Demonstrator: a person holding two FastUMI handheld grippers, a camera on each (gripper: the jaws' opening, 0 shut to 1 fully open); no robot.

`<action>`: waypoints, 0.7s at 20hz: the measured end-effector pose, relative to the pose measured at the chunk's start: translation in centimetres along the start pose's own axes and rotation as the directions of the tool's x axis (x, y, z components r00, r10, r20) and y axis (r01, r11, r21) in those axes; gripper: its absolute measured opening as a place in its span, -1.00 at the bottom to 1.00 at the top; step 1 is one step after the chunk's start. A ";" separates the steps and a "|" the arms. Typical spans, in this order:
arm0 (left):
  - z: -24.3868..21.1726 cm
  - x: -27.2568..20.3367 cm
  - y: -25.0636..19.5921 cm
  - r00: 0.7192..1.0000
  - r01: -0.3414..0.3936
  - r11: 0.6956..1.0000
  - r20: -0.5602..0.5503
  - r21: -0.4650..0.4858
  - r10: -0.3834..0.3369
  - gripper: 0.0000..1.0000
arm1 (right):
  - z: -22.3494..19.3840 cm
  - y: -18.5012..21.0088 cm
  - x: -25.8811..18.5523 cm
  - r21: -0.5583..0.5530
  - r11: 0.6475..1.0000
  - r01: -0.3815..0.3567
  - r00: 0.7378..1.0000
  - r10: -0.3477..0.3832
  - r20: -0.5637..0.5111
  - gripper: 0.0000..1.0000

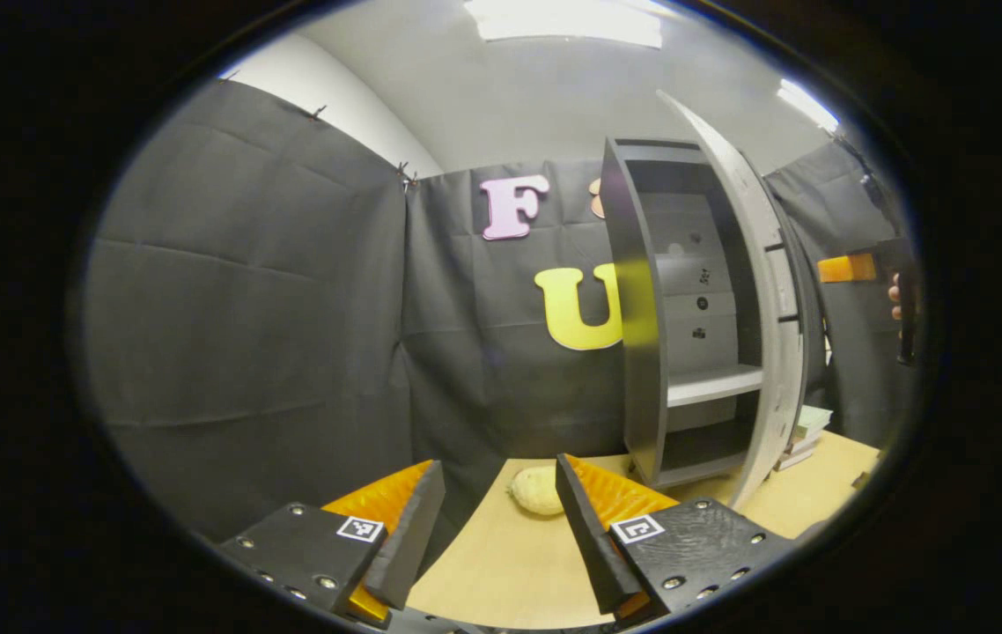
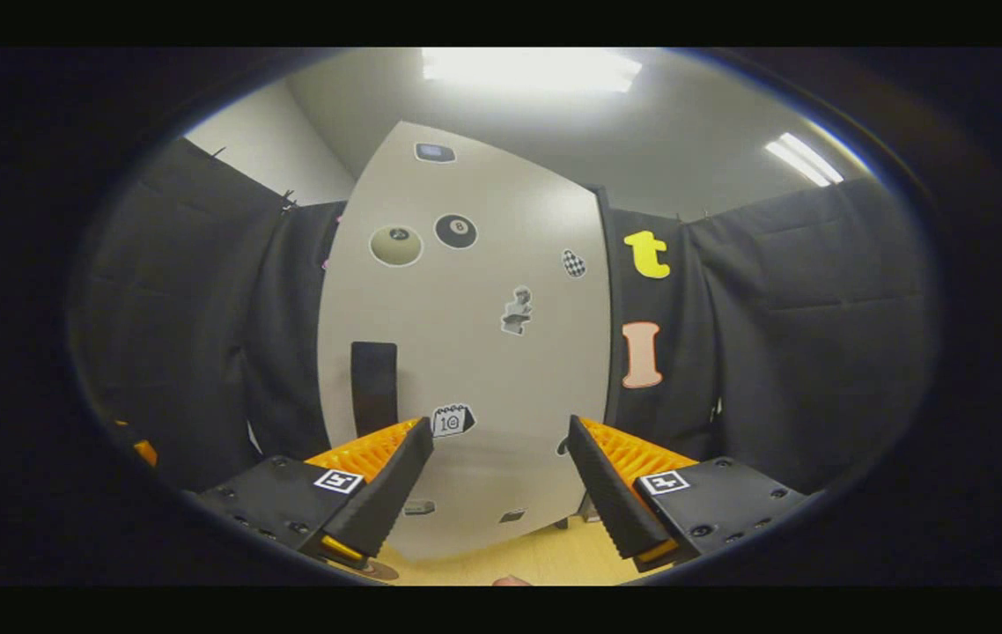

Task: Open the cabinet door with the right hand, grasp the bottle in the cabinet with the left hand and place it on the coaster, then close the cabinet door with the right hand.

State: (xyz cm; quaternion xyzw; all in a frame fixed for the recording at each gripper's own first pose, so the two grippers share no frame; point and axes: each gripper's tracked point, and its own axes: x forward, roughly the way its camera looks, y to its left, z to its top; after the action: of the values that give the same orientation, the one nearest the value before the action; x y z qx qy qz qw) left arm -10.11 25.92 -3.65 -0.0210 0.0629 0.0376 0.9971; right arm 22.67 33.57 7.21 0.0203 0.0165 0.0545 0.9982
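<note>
- On the pale wooden table (image 1: 501, 563), a grey cabinet (image 1: 637, 335) is seen, its white stickered door (image 2: 475, 352) swung open.
- Left tongs (image 1: 501, 519) are held spread, empty.
- Right tongs (image 2: 501, 480) are held spread before the door's dark handle (image 2: 374, 387).

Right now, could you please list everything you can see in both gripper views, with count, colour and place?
Cabinet: one, dark grey with paler shelves, on the table's far side.
Cabinet door: one, pale with stickers and a dark handle, swung open.
Round object: one, cream, on the table before the cabinet.
Books: a small pale stack, behind the door.
Table: one, light wood.
Left gripper: open, empty.
Right gripper: open, facing the door.
</note>
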 end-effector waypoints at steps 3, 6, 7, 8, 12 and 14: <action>1.0 0.5 -0.9 1.000 0.019 1.000 0.009 0.015 -0.019 0.52 | 0.1 -0.6 -1.3 0.023 0.999 -0.032 0.999 0.032 0.019 0.96; 2.1 0.7 -4.4 0.999 0.039 0.999 0.019 0.020 -0.039 0.52 | 0.1 -1.7 -2.5 0.024 0.998 -0.055 0.998 0.055 0.032 0.95; 2.4 0.8 -5.9 0.998 0.052 0.998 0.021 0.017 -0.052 0.52 | -0.2 -2.5 -2.9 0.022 0.998 -0.061 0.998 0.060 0.032 0.95; 2.8 0.7 -7.3 0.998 0.065 0.998 0.026 0.016 -0.065 0.52 | -0.4 -3.6 -3.4 0.019 0.998 -0.061 0.998 0.060 0.035 0.95; 5.2 0.4 -12.7 0.995 0.086 0.996 0.052 0.024 -0.087 0.52 | -1.4 -7.8 -4.9 0.018 0.998 -0.056 0.998 0.056 0.038 0.95; 6.2 0.1 -15.2 0.994 0.093 0.995 0.062 0.031 -0.095 0.52 | -1.7 -10.0 -5.3 0.043 0.997 -0.060 0.998 0.058 0.039 0.94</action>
State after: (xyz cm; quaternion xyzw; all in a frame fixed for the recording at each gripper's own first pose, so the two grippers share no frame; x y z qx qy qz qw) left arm -8.02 11.07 3.07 -0.0087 0.0309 -0.0097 0.9994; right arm 18.38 23.11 5.24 0.0440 -0.0018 0.0831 0.9956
